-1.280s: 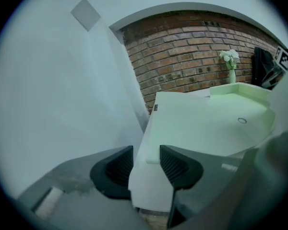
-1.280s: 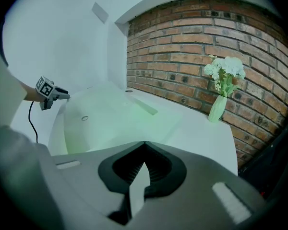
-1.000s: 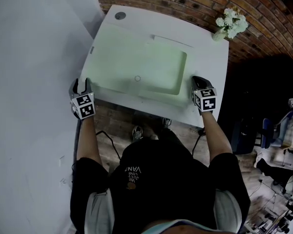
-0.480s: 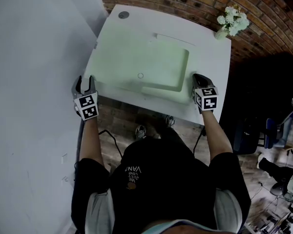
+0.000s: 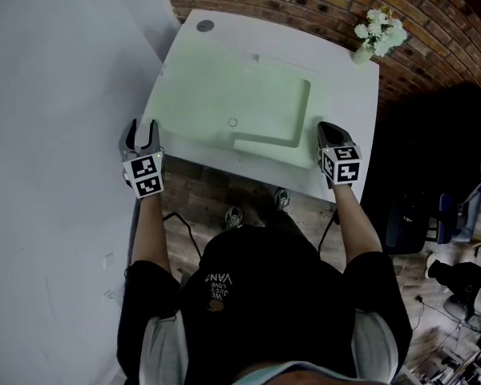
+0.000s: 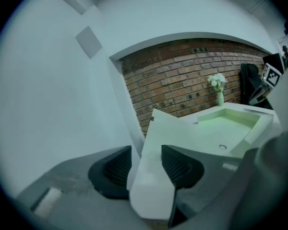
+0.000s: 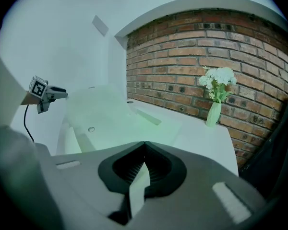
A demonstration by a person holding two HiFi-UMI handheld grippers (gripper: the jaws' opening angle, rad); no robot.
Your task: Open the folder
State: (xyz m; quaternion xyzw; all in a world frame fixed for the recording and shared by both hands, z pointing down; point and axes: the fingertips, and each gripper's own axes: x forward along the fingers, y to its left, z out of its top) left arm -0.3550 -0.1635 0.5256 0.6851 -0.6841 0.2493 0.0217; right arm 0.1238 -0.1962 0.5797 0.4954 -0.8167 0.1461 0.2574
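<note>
1. Two grippers are on it, but I'd call the job barely started. The folder (image 5: 224, 87) lies on the bench (image 5: 349, 127) with most of its cover still down.
2. Right gripper (image 7: 143, 169) sits at the near right corner. Its fingers (image 7: 165, 169) are pinched together on a thin pale edge, which I take for the folder's cover.
3. Left gripper (image 6: 146, 169) is at the near left corner. Its fingers (image 6: 182, 164) are well apart with a pale sheet corner standing between them, not clamped. I can't tell if that corner is folder or bench.
4. Done so far: a strip (image 5: 264, 143) along the near edge, beside the right gripper, looks lifted off the flat. Left to do: pretty much the whole swing of the cover up and over.
5. Compared with a second ago, that strip is new, since the near edge ran smooth back then. It showed up half a second ago and looks about the same now. The left gripper has crept in a little toward the bench corner, and the right one has hardly budged.
</note>
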